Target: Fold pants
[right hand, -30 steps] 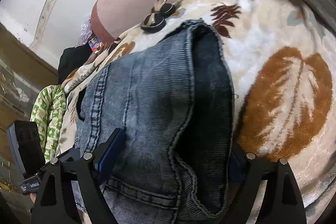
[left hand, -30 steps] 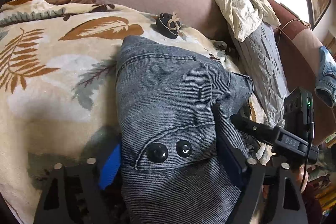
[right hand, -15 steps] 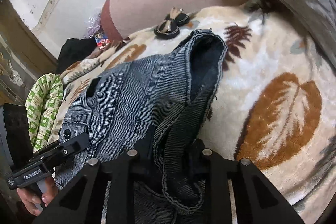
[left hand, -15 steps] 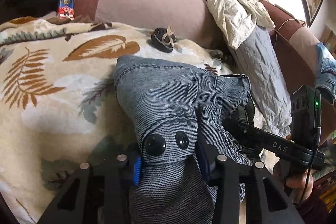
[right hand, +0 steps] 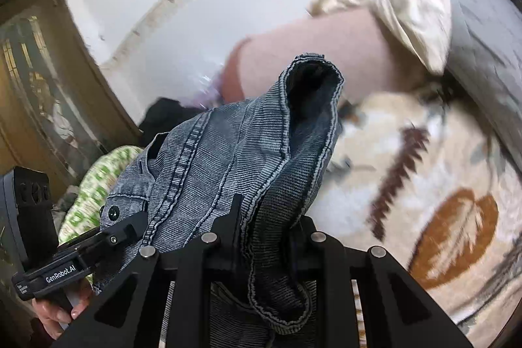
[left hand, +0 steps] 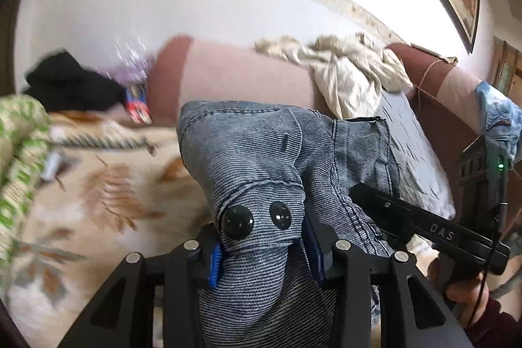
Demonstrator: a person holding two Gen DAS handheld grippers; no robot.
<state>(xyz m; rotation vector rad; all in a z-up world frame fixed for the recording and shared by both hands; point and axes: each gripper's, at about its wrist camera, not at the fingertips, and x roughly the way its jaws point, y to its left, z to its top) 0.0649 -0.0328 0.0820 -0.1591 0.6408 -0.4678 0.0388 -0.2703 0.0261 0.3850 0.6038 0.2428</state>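
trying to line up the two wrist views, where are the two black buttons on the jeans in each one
Left wrist: the black buttons sit low at centre, just above the left gripper, which clamps the jeans.
Right wrist: one button shows at lower left, the other is unclear.
Shared landmark: the cream cloth on the sofa back.

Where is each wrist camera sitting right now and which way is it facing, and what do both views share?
Left wrist: on the left gripper, looking forward along its fingers at the jeans it clamps by two black buttons; the right gripper and hand show at right.
Right wrist: on the right gripper, facing the jeans' bunched waistband edge it pinches; the left gripper shows at lower left.
Shared: jeans, leaf-print blanket, pink sofa back, cream cloth.
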